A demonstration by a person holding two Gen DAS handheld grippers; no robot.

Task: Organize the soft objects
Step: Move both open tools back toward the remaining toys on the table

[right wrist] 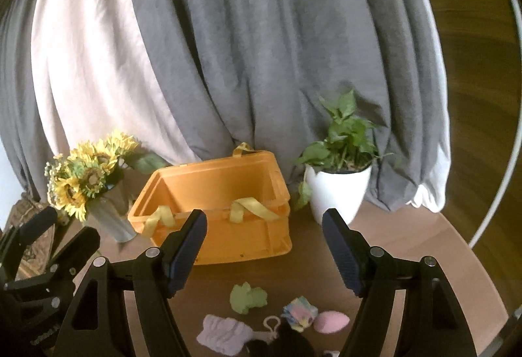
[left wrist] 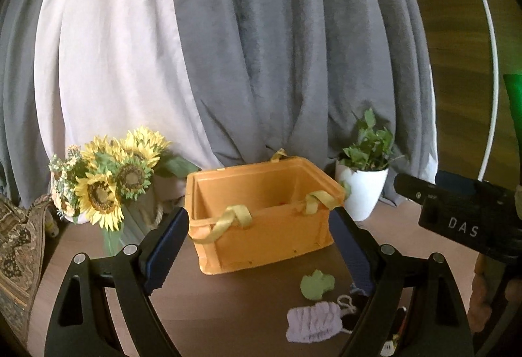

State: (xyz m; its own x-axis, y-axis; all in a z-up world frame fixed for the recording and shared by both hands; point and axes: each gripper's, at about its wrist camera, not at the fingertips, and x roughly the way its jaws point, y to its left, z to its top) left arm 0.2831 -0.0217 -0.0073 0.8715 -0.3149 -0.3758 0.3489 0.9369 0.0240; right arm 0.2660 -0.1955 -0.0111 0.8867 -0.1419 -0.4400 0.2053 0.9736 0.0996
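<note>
**Both grippers hang empty over a table of soft things**

Grey and pale curtains fill the backdrop behind your round wooden table. At its middle sits the orange crate, open-topped, yellow ribbon handles draped over its near rim. At ten o'clock from the crate stands the sunflower bouquet; at two o'clock, the potted plant in its white pot.

Your left gripper frames the crate, jaws spread wide with nothing clamped between them. Your right gripper is held just short of the crate, jaws roughly half open and also empty.

The soft objects lie at six o'clock from the crate, on the near tabletop: the lilac knitted piece, the green sponge shape, the pastel fuzzy bundle, and the pink egg-shaped sponge. A dark item beside them is too cut off to identify.
</note>
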